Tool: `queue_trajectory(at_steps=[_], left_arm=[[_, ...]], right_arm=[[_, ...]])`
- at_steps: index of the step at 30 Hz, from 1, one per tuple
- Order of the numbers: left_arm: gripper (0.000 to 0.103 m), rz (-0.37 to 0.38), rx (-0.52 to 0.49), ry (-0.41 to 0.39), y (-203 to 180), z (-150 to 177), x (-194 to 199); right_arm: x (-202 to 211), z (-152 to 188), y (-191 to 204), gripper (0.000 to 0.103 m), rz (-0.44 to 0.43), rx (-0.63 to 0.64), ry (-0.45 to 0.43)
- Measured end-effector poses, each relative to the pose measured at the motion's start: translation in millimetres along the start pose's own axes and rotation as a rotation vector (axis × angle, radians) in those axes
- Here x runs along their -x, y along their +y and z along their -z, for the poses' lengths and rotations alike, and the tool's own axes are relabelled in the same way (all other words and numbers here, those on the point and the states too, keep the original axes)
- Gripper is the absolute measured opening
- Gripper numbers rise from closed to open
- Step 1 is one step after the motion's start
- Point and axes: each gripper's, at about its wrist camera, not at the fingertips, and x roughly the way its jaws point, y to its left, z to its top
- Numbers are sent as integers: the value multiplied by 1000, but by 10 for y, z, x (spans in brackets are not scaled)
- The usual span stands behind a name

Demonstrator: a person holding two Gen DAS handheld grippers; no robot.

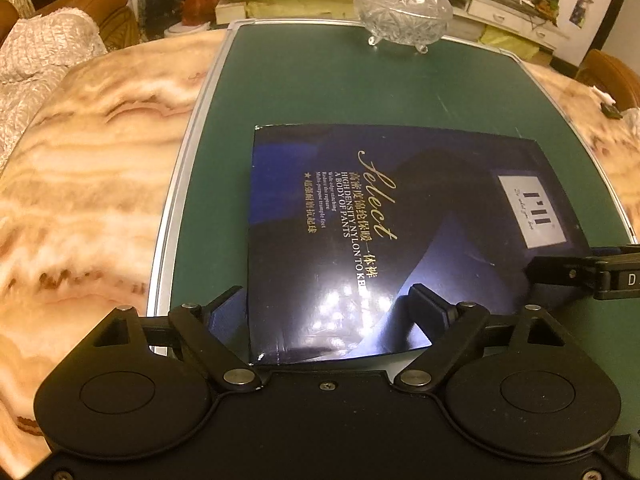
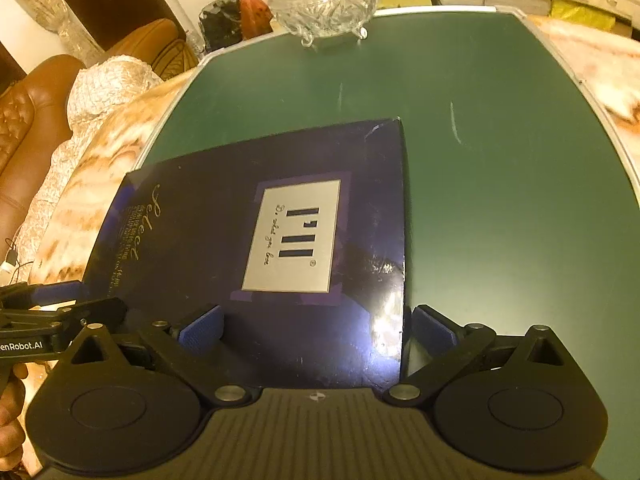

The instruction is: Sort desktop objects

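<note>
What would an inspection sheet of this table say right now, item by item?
Surface: green board lying on a marble-pattern table.
Job's things: flat dark blue box on the board; lidded glass bowl at the far edge.
Clutter: nothing seen on the board.
Grippers: left gripper and right gripper both open, each straddling a near corner of the box.
Cables: dark cable beside the table.
Surroundings: brown sofa, white shelving.

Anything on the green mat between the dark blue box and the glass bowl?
Nothing: bare green mat runs from the dark blue box to the glass bowl, marked only by faint scuffs. Both wrist views show it.
</note>
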Motion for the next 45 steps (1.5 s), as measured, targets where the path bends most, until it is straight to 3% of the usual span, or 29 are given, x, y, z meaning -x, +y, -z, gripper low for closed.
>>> queue_trajectory(at_steps=[10, 12, 13, 14, 15, 17, 20, 22, 23, 25, 26, 27, 29, 34, 45], left_arm=[[74, -32, -18, -14, -45, -9, 91], [46, -2, -28, -13, -87, -27, 140], [41, 26, -33, -9, -115, -41, 172], [38, 45, -39, -7, -148, -56, 204], [38, 5, -60, -19, -206, -67, 237], [38, -15, -72, -30, -218, -70, 275], [38, -5, -51, -43, -124, -68, 339], [44, -4, -24, -63, -14, -76, 389], [57, -7, -6, -65, 53, -83, 387], [67, -12, 30, -71, 187, -96, 383], [71, -15, 48, -74, 254, -102, 381], [76, -19, 65, -76, 317, -108, 377], [84, -44, 79, -71, 366, -102, 332], [87, -45, 108, -28, 389, -82, 169], [98, -53, 102, -14, 330, -57, -9]], right_arm=[[118, 23, 43, 89, 44, 37, -41], [148, 27, 61, 84, 52, 52, -48], [167, 29, 70, 79, 50, 61, -51], [175, 24, 87, 67, 38, 67, -52], [184, 13, 108, 48, 16, 71, -48], [246, -7, 147, 27, 6, 80, -51], [332, -27, 154, 27, 50, 82, -90], [382, -43, 139, 27, 66, 72, -112], [400, -56, 116, 27, 55, 55, -118], [416, -94, 73, 30, 14, 15, -106], [417, -108, 53, 49, -2, -2, -95], [417, -113, 42, 75, -3, -13, -93], [424, -116, 34, 94, 13, -27, -111], [312, -90, 109, 96, -9, -21, -82], [63, -59, 393, 103, 69, 99, -22]])
